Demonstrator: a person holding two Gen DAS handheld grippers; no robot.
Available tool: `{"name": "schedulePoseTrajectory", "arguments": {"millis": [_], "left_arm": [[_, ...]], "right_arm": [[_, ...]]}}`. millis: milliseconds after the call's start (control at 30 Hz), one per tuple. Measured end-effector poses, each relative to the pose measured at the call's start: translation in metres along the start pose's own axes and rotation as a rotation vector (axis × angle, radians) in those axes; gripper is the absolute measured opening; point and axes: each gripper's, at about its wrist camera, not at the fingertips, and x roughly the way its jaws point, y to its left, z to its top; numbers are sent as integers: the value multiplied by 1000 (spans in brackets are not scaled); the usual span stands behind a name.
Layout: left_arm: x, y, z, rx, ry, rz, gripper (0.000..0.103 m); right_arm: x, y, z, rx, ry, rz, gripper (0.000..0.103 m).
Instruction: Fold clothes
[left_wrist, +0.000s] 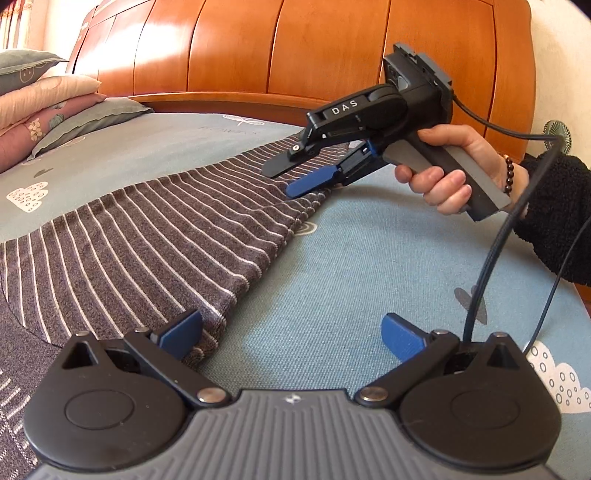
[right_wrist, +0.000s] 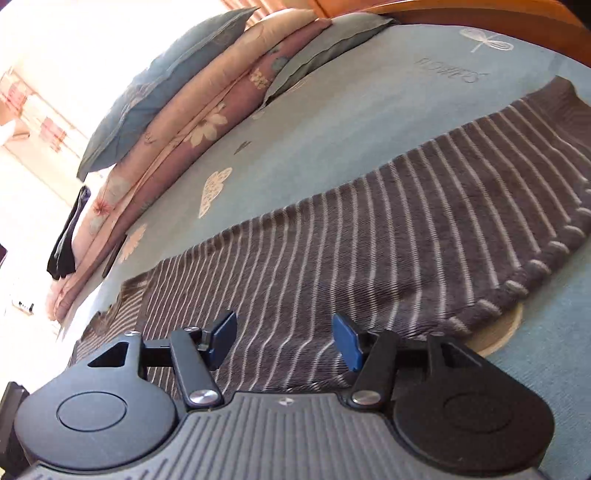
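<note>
Striped garment (left_wrist: 140, 236), one piece, lies flat in a long band on the blue bedsheet (left_wrist: 332, 258). From these frames I cannot tell whether the band is one fold laid over or just how it was spread.

Left gripper (left_wrist: 291, 332): jaws wide, holding nothing. One pad sits over the near hem corner at 9 o'clock; the other is over bare sheet.

Right gripper (left_wrist: 299, 177): jaws parted, nothing between them, hovering over the far corner of the same edge at 12 o'clock. Right hand (left_wrist: 443, 166) is on the handle.

Risks:
- Left jaws straddle the hem; closing could pinch sheet along with the knit, or miss it.
- Thick ribbed knit may slip if only the edge is caught.
- Uneven lift at the two corners would skew the fold.
- Cable (left_wrist: 491, 236) trails between the grippers; it could snag.

Count: garments 1; grippers 2; pillows and quilts in stack (right_wrist: 192, 103) about 4, at 10 o'clock; headboard (left_wrist: 295, 48) 1.
</note>
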Motion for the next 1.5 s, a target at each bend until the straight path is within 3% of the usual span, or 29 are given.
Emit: {"name": "schedulePoseTrajectory", "arguments": {"millis": [100, 200, 367, 467, 667, 767, 867, 1100, 1233, 1333, 1500], "left_arm": [[-10, 0, 1, -10, 19, -13, 102], [-21, 0, 3, -24, 43, -31, 102], [-44, -1, 5, -41, 82, -52, 102], [-79, -7, -12, -21, 109, 13, 102], [-148, -21, -49, -31, 133, 146, 102], [-171, -21, -60, -75, 131, 192, 102], [-189, -18, -70, -129, 107, 219, 102], [-210, -13, -83, -225, 69, 321, 102], [-218, -8, -87, -314, 72, 402, 102], [-232, -13, -92, -351, 86, 441, 102], [-275, -25, -102, -377, 116, 524, 102]], "right_arm": [[-28, -18, 7, 64, -87, -130, 58], [-43, -9, 5, 46, -80, -193, 61], [-56, 61, -5, -202, -47, -166, 61], [-50, 109, -18, -383, -44, -181, 70], [22, 178, -53, -608, 65, -208, 70], [62, 194, -66, -622, 117, -223, 70], [85, 195, -78, -666, 159, -303, 70], [52, 192, -89, -675, 186, -366, 72], [37, 221, -94, -653, 165, -280, 72], [39, 244, -110, -657, 207, -223, 72], [18, 268, -127, -660, 242, -228, 73]]}}
